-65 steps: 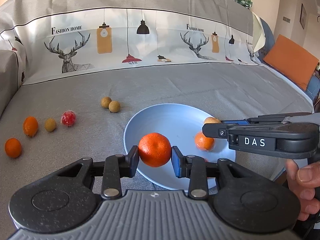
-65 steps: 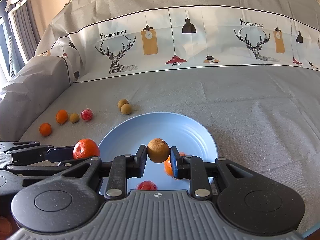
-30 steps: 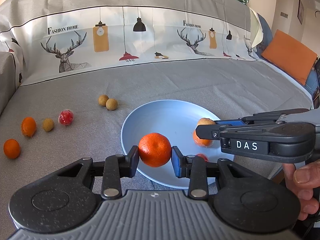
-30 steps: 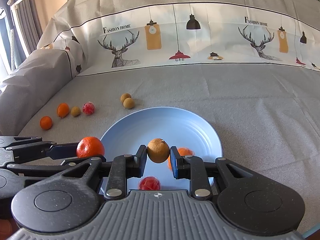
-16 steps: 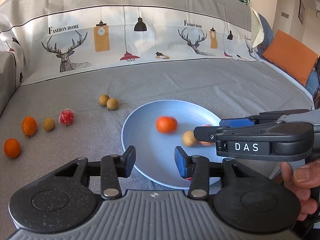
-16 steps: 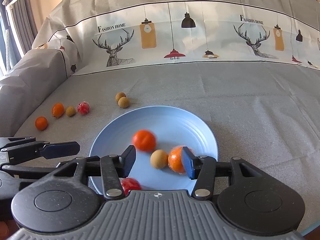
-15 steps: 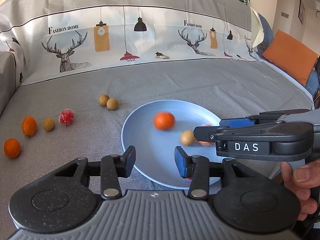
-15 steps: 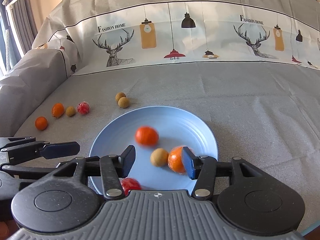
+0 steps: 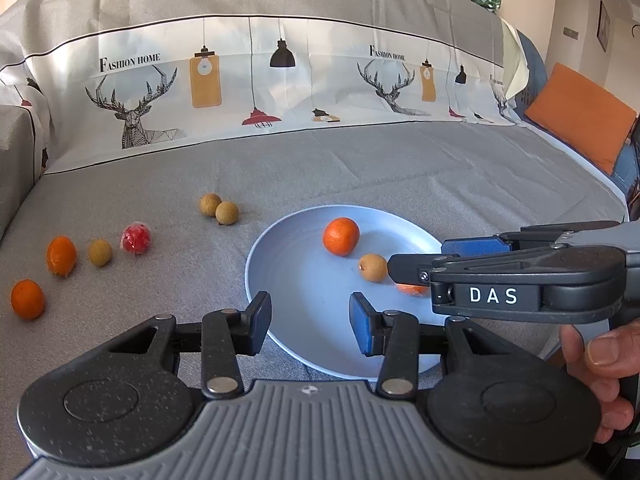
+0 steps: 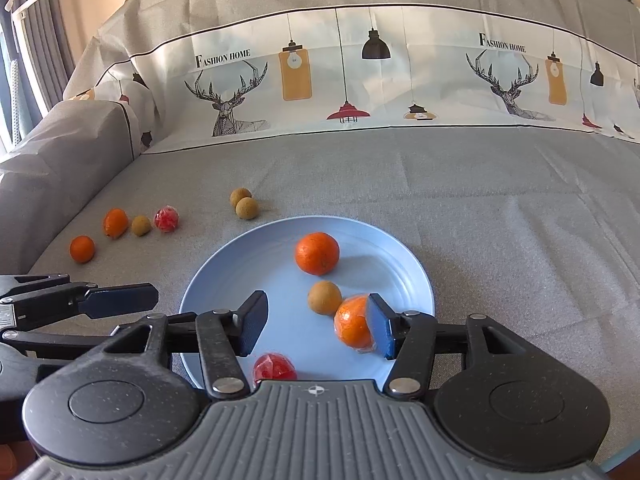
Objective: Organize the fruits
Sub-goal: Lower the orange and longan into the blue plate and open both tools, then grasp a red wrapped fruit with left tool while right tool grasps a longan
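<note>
A light blue plate (image 9: 288, 280) (image 10: 224, 280) lies on the grey cloth. In it sit an orange (image 9: 341, 236) (image 10: 317, 253), a brown longan (image 9: 373, 267) (image 10: 324, 297), a second orange (image 10: 352, 326) and a red wrapped fruit (image 10: 275, 366). My left gripper (image 9: 310, 316) is open and empty above the plate's near rim. My right gripper (image 10: 316, 324) is open and empty above the plate; it shows from the side in the left wrist view (image 9: 412, 258).
Loose fruit lies on the cloth left of the plate: two longans (image 9: 220, 208), a red wrapped fruit (image 9: 136, 237), a longan (image 9: 99, 252) and two oranges (image 9: 61, 255) (image 9: 27, 299). The printed sofa back rises behind. An orange cushion (image 9: 580, 120) is at the far right.
Both grippers opened and dropped their fruit: the orange from the left and the longan from the right now lie in the plate, the orange having rolled toward its far side.
</note>
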The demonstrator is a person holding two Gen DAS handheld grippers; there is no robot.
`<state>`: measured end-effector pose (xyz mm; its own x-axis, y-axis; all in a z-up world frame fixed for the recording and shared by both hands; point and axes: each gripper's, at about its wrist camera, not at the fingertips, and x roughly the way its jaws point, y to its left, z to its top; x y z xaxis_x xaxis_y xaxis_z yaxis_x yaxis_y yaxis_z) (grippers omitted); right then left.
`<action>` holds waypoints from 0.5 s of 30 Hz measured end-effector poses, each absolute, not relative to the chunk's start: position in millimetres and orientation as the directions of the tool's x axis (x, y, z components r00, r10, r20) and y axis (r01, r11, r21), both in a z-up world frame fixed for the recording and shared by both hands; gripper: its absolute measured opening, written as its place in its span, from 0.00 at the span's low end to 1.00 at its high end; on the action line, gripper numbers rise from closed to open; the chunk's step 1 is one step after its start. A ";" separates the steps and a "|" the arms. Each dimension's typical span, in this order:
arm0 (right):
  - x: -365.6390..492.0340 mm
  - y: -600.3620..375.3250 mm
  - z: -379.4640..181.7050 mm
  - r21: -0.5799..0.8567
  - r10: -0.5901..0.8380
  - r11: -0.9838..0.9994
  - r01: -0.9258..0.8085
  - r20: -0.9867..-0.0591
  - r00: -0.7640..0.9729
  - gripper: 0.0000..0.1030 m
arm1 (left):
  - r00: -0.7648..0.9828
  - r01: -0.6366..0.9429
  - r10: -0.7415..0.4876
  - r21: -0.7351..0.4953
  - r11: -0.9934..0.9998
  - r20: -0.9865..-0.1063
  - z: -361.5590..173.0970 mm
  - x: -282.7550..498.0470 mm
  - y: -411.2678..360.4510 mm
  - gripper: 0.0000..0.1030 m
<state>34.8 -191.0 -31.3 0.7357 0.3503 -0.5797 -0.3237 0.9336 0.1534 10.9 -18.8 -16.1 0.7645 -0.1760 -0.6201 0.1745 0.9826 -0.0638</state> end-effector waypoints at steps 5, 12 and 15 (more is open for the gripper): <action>34.5 -192.1 -27.2 0.161 0.352 0.934 -0.319 -0.565 0.746 0.55 | 0.782 0.141 -0.167 -0.090 0.986 -0.601 -10.1 8.2 -9.8 0.41; 34.8 -188.7 -22.1 0.177 0.368 0.929 -0.324 -0.526 0.767 0.46 | 0.803 0.095 -0.147 -0.120 0.988 -0.577 2.2 11.2 3.8 0.24; 35.8 -186.6 -20.4 0.183 0.378 0.925 -0.332 -0.501 0.778 0.37 | 0.803 0.088 -0.135 -0.108 0.990 -0.580 11.4 17.0 7.8 0.24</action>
<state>35.8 -186.6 -20.4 0.7784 0.3780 -0.5011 -0.3316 0.9255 0.1830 17.0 7.8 11.4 0.8032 -0.1352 -0.5801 0.0884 0.9902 -0.1083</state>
